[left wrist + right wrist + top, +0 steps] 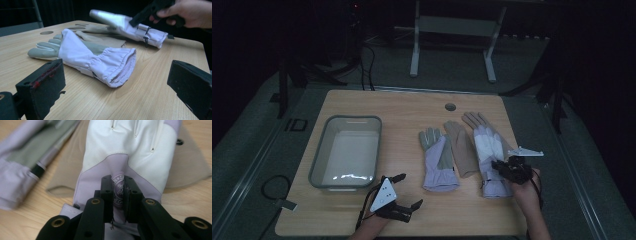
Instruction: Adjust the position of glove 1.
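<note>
Dim room, light wooden table [362, 210] with a grey plastic bin [345, 151] at left-centre of the high view; the right gripper [118, 191] is clenched on a pinched fold of the white-and-lilac fabric work glove [125, 150] at lower right, cuff end, so the step is the pick-up. Next, probably lift it clear of the tan glove [462, 147] beside it and carry it left toward the bin. The left gripper [404, 192] rests released at bottom centre; whether the pinch catches both fabric layers is hard to make out.

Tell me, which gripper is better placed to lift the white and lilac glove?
The right gripper: its jaws already pinch the cuff fabric of the white and lilac glove. The left gripper stands open near the table's front edge, away from it.
</note>
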`<control>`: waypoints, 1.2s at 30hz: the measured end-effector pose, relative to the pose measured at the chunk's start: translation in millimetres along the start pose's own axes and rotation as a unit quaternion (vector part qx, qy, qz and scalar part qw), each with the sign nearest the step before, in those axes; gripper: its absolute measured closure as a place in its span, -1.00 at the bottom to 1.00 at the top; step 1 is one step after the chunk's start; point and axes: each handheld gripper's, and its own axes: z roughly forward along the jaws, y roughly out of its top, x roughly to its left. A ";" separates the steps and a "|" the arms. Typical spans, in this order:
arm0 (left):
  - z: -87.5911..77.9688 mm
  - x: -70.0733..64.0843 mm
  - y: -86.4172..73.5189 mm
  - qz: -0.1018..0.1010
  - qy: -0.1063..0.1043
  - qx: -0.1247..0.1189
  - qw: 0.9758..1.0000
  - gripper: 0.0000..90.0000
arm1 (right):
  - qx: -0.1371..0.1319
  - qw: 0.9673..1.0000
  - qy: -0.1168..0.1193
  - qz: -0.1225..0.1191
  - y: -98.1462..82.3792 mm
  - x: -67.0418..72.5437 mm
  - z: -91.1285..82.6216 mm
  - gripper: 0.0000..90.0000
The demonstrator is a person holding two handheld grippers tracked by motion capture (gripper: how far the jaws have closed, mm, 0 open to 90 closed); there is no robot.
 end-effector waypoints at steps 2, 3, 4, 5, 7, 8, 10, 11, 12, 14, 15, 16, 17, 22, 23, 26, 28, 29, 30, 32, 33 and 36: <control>0.0 0.0 0.0 0.000 0.000 0.000 1.000 -0.96 | -0.009 1.000 -0.008 0.009 5.4 4.2 -10.3 0.78; 0.0 0.0 0.0 0.000 0.000 0.000 1.000 -0.96 | -0.015 1.000 -0.011 0.014 8.1 6.9 -15.2 0.78; 0.0 0.1 0.0 0.000 0.000 0.000 1.000 -0.96 | -0.020 1.000 -0.013 0.016 11.2 9.5 -19.4 0.78; 0.0 0.2 0.0 0.000 0.000 0.001 1.000 -0.96 | -0.024 0.999 -0.014 0.020 14.3 12.2 -23.0 0.78; 0.0 0.0 0.0 0.000 0.000 0.000 1.000 -0.96 | -0.032 0.999 -0.020 0.023 20.6 18.7 -29.1 0.78; 0.0 0.0 0.0 0.000 0.000 0.000 1.000 -0.96 | -0.035 0.999 -0.024 0.021 23.9 22.3 -30.9 0.78; 0.0 -0.1 0.0 0.001 0.000 0.000 1.000 -0.96 | -0.038 0.999 -0.028 0.017 29.9 30.8 -33.2 0.79; 0.0 0.0 0.0 0.001 0.000 0.001 1.000 -0.96 | -0.038 0.999 -0.032 0.013 32.8 35.2 -33.7 0.79; 0.0 -0.1 0.0 0.001 0.000 0.000 1.000 -0.96 | -0.038 0.999 -0.031 0.011 35.4 39.6 -33.8 0.79; 0.0 0.1 0.0 0.002 0.000 0.001 1.000 -0.96 | -0.038 0.999 -0.025 0.012 40.7 48.6 -32.9 0.79; 0.0 0.0 0.0 0.001 0.000 0.000 1.000 -0.96 | -0.039 0.999 -0.025 0.009 43.4 53.3 -31.9 0.79; 0.0 -0.1 0.0 0.001 0.000 0.000 1.000 -0.96 | -0.039 0.999 -0.022 0.010 46.1 58.1 -30.5 0.79; 0.0 -0.2 0.0 0.001 -0.001 0.000 1.000 -0.96 | -0.039 0.999 -0.016 0.011 48.8 63.2 -29.0 0.79; -0.1 -0.1 0.1 0.003 -0.001 0.000 1.000 -0.96 | -0.036 0.999 0.007 0.012 62.5 91.3 -18.2 0.79; -0.1 -0.1 0.1 0.003 -0.001 0.000 1.000 -0.96 | -0.033 0.999 0.012 0.012 65.2 96.2 -15.5 0.79; -0.1 -0.3 0.1 0.005 -0.001 0.000 1.000 -0.96 | -0.029 0.999 0.017 0.004 73.4 111.8 -7.1 0.79; -0.2 -0.4 0.1 0.005 -0.001 0.000 1.000 -0.96 | -0.027 0.999 0.022 0.002 77.0 122.1 -1.1 0.79; -0.2 -0.4 0.1 0.005 -0.001 0.000 1.000 -0.96 | -0.025 0.999 0.026 0.005 78.3 126.7 1.9 0.79; -0.2 -0.3 0.0 0.005 -0.001 0.000 1.000 -0.96 | -0.022 0.999 0.030 0.006 79.2 131.3 4.9 0.79; -0.2 -0.4 0.0 0.005 -0.001 0.000 1.000 -0.96 | -0.020 0.999 0.032 0.011 80.2 139.3 10.8 0.79; -0.3 -0.4 0.1 0.006 -0.001 0.001 1.000 -0.96 | -0.017 0.999 0.030 0.008 80.7 143.2 13.3 0.79; -0.3 -0.7 0.1 0.005 -0.001 0.001 1.000 -0.96 | -0.011 1.000 0.028 0.008 82.3 151.7 20.7 0.79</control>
